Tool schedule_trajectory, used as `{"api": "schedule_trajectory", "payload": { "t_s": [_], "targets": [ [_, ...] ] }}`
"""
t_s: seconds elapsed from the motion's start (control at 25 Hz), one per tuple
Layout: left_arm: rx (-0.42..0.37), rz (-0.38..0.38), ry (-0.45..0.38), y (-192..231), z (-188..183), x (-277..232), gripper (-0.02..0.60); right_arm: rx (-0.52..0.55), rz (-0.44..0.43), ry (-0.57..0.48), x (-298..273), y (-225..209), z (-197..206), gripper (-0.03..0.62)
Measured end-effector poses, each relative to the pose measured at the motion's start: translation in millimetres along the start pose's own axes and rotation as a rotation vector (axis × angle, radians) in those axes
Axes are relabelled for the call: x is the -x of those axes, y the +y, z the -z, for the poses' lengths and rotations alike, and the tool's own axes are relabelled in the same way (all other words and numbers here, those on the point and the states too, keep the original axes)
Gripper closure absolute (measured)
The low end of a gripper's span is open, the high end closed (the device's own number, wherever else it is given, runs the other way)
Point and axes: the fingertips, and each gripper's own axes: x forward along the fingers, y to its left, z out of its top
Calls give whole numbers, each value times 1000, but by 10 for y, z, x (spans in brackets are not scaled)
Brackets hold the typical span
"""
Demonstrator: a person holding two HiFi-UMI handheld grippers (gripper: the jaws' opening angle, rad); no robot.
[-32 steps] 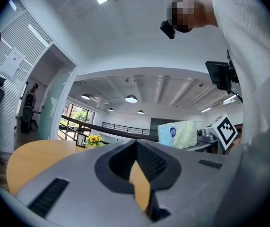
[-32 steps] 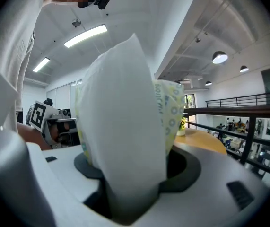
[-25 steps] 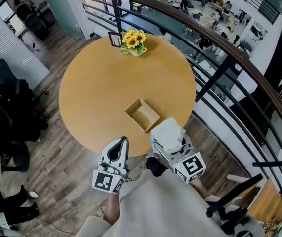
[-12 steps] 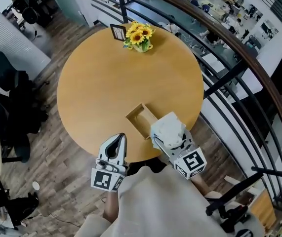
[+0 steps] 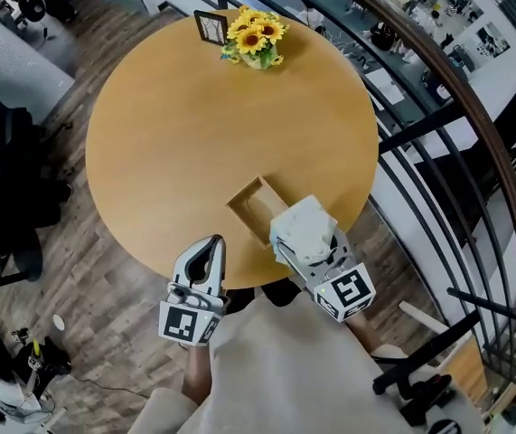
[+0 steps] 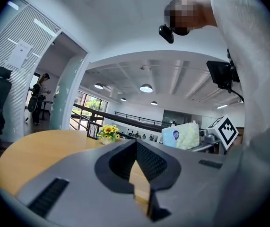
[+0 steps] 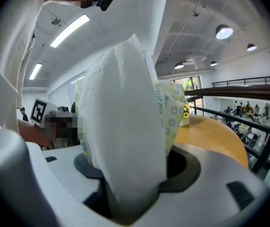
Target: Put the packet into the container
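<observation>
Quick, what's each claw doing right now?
Left claw: closed, empty.
Right claw: closed on the packet.

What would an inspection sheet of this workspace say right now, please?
Surface: round wooden table, mostly bare.
Job's things: open wooden container near the table's near edge, nothing seen in it; white packet held just beside it, not yet inside.
Clutter: sunflower pot and small framed sign at the far edge.
Grippers: right tongs clamped on the packet; left tongs shut and empty, at the near edge.
Cables: nothing seen on the table.
Surroundings: railing to the right with a lower floor beyond, dark chairs to the left, wood floor.
</observation>
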Motion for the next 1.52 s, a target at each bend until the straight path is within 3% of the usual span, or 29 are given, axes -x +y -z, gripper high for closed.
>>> {"api": "schedule_trajectory", "payload": {
  "t_s": [0.32, 0.6, 1.16, 1.4, 1.52],
  "targets": [
    [56, -12, 76, 167, 283, 106, 577, -21, 3, 89, -150, 55, 291, 307],
    [92, -10, 89, 331, 361, 98, 577, 226, 53, 308, -428, 95, 521, 307],
    [128, -55, 64, 580, 354, 204, 577, 132, 37, 458, -752, 19, 820, 307],
    [137, -75, 49, 663, 322, 251, 577, 53, 38, 476, -862, -113, 926, 307],
    [137, -82, 43, 689, 307, 274, 577, 92, 47, 524, -837, -199, 953, 307]
  ]
}}
